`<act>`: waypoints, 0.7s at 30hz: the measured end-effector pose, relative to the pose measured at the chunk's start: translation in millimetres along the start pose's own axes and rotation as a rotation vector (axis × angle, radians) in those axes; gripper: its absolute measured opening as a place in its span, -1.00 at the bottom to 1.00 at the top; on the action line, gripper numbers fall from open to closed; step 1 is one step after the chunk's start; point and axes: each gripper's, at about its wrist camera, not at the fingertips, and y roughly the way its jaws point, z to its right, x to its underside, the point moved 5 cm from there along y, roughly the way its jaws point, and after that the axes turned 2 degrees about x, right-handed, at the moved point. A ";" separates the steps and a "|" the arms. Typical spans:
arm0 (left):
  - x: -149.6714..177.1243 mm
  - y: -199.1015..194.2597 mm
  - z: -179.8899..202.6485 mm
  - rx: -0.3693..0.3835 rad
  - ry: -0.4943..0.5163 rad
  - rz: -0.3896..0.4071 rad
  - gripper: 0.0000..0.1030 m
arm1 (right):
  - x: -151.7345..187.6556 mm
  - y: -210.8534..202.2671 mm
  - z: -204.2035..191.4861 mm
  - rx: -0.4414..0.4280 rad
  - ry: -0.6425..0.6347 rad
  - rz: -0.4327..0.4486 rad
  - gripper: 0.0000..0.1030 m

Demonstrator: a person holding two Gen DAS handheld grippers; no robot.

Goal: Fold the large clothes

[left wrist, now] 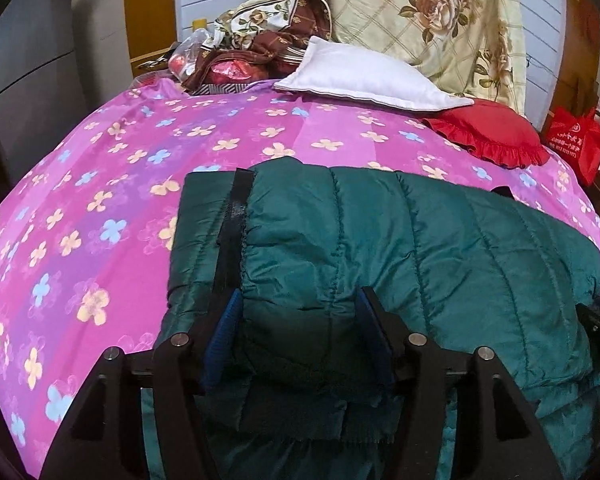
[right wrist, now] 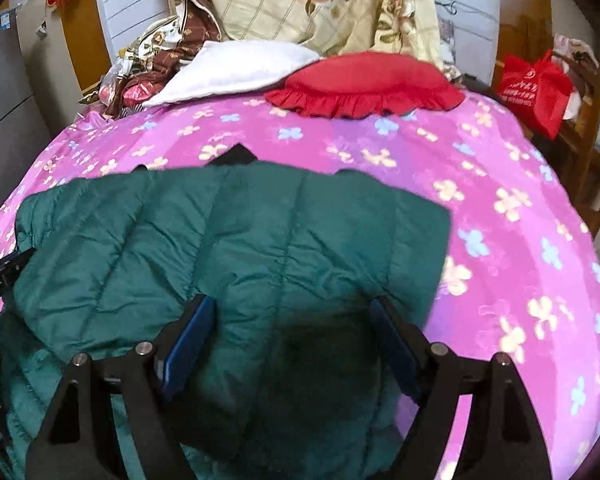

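Padding is making the green quilted jacket (left wrist: 400, 248) bulky, soft, probably slippery; both grippers, left gripper (left wrist: 298, 336) and right gripper (right wrist: 292, 338), are hovering wide-fingered over its near hem, the best hold.

Green jacket (left wrist: 400, 248) between left tongs (left wrist: 298, 332)

White pillow (left wrist: 364, 76), red cushion (left wrist: 488, 132), red bag (right wrist: 534, 88)

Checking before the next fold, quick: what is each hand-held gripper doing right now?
Left hand-held gripper: jaws apart astride a bunched fold of the green quilted jacket; whether it grips cannot be told.
Right hand-held gripper: open over the jacket, holding nothing.
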 end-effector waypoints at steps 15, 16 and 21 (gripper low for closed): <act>-3.4 -55.7 -32.8 0.032 -0.058 0.037 -0.19 | 17.7 -72.7 2.9 -0.010 -0.014 0.051 0.68; -0.8 -62.5 -36.6 0.025 -0.054 0.041 -0.19 | 22.5 -77.1 2.8 -0.020 -0.013 0.042 0.68; 17.7 -88.1 -50.7 0.001 -0.021 0.033 -0.19 | 48.7 -89.4 1.1 -0.033 -0.014 -0.001 0.69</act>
